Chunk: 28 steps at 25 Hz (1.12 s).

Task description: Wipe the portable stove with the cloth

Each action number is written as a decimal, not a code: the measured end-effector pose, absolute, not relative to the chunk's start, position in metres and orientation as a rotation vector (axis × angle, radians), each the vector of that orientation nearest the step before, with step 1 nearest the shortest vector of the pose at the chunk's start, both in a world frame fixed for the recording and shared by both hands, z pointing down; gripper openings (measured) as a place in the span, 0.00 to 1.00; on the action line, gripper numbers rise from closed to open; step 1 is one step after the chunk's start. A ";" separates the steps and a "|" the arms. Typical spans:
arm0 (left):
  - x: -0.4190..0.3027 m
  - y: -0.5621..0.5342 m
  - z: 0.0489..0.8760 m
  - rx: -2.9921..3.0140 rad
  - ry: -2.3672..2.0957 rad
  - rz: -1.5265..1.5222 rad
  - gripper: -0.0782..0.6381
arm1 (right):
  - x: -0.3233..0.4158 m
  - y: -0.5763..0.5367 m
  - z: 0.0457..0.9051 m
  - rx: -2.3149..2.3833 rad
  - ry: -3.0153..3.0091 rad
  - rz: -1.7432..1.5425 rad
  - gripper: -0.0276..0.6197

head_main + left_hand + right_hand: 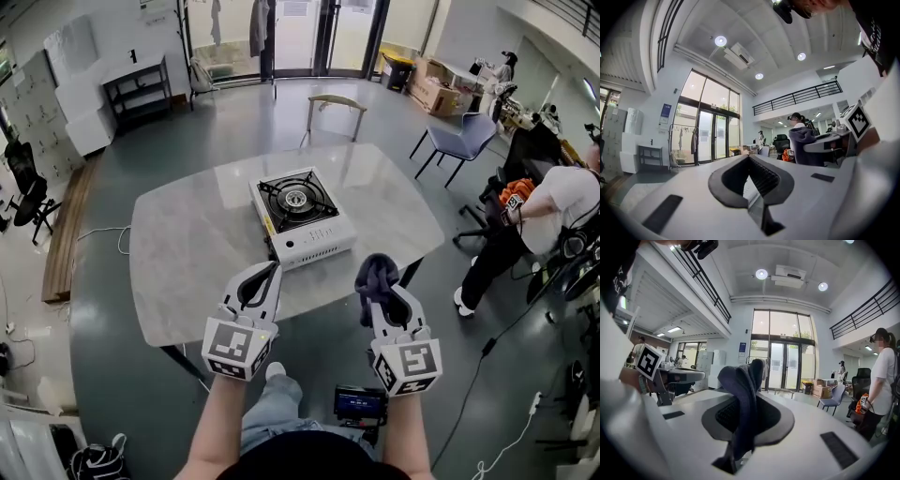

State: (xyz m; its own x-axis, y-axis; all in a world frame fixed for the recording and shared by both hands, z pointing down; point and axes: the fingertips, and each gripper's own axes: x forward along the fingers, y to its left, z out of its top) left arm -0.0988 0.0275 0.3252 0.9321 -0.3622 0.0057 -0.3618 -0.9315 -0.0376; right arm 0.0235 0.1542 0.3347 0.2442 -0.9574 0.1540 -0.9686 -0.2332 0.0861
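Facing the stove (298,216) on the grey table (197,253), left gripper (270,273) jaws meet, right gripper (382,289) jaws clamp cloth (374,271).

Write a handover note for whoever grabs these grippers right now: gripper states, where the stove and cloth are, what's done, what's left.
Left gripper: fingers shut, nothing held.
Right gripper: fingers shut on the dark cloth, which bunches up above them.
Portable stove: on the table, ahead of both grippers, neither touching it.
Done: cloth is in hand.
Left: bring the cloth down onto the stove and wipe it.
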 end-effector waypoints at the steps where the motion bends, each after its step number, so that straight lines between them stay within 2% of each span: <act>1: -0.093 0.016 0.324 -3.053 0.574 -0.018 0.12 | 0.030 0.142 0.333 2.347 -1.834 0.105 0.15; 9: -0.062 -0.065 0.331 -3.074 0.615 -0.006 0.12 | 0.066 0.062 0.333 2.332 -1.832 0.101 0.15; 18: -0.051 -0.105 0.362 -3.107 0.724 -0.093 0.12 | 0.094 0.025 0.367 2.286 -1.838 0.225 0.15; 28: -0.011 -0.147 0.365 -3.013 0.989 -0.123 0.12 | 0.145 -0.056 0.362 2.024 -2.087 0.151 0.15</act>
State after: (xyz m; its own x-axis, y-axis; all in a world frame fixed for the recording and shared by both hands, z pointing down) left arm -0.0113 -0.1466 0.3650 0.8027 -0.5905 0.0839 -0.5930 -0.8052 0.0067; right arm 0.1447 -0.0560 0.3624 -0.0196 -0.9718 0.2351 -0.9955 0.0407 0.0851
